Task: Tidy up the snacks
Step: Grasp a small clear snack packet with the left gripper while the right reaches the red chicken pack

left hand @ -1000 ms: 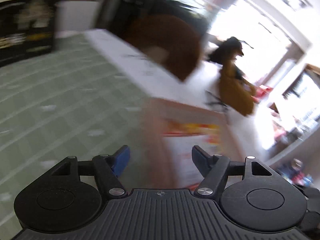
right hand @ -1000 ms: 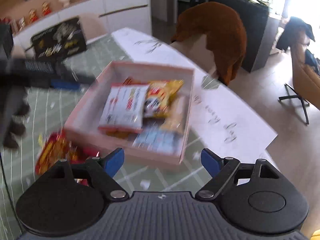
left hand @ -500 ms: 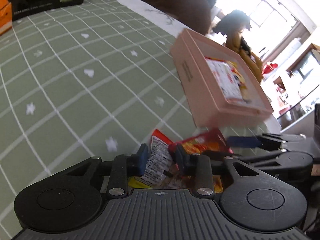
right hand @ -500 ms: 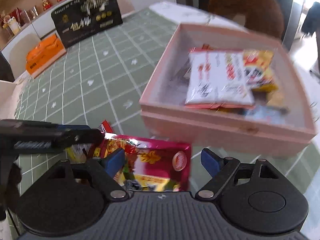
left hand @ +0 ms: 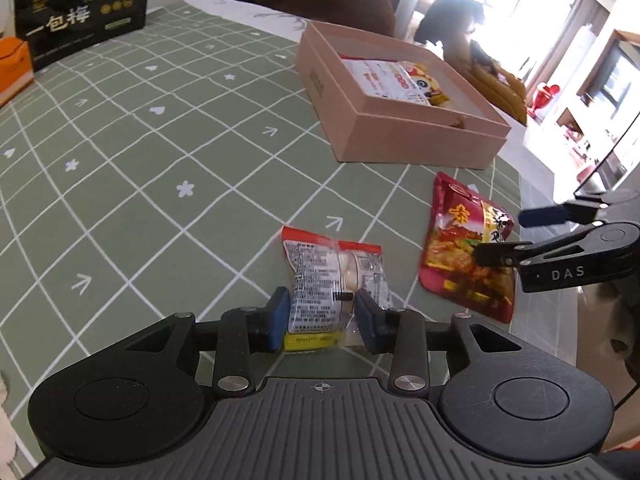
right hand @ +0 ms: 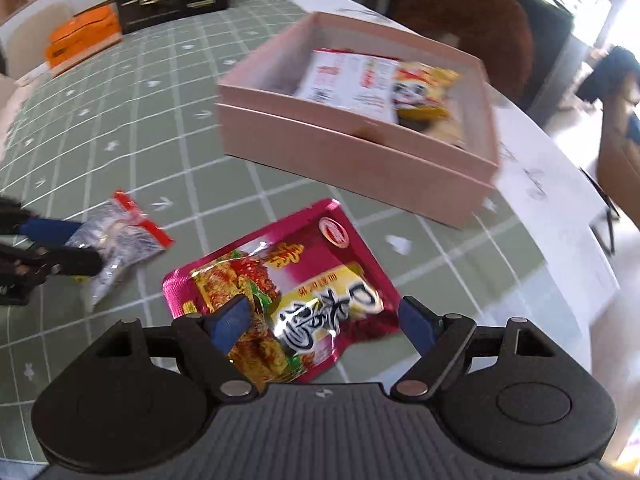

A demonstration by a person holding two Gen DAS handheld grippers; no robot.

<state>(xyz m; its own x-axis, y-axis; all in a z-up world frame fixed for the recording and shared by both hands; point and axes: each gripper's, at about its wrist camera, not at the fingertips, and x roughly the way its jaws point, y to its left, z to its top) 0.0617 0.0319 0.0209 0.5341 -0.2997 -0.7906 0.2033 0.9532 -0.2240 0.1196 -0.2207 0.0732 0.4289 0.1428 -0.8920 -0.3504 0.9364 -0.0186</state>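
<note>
Two snacks lie on the bench [left hand: 168, 152], nearer than the pink box [left hand: 400, 136]. Our right tongs [right hand: 320, 322] gape around the red pouch [right hand: 288, 276]; our left tongs [left hand: 320, 312], just reopening, straddle the clear packet [left hand: 340, 276]. We should pinch squarely, then lift.

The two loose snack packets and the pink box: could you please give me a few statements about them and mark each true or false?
1. The pink box already holds snack packets. True.
2. The magenta packet lies inside the box. False: it lies on the green tablecloth, in front of the box.
3. The clear packet with a red top sits between the left gripper's fingers. True.
4. The right gripper is shut. False: its jaws stand wide over the magenta packet.
5. The box is lidded. False: it is open.
</note>
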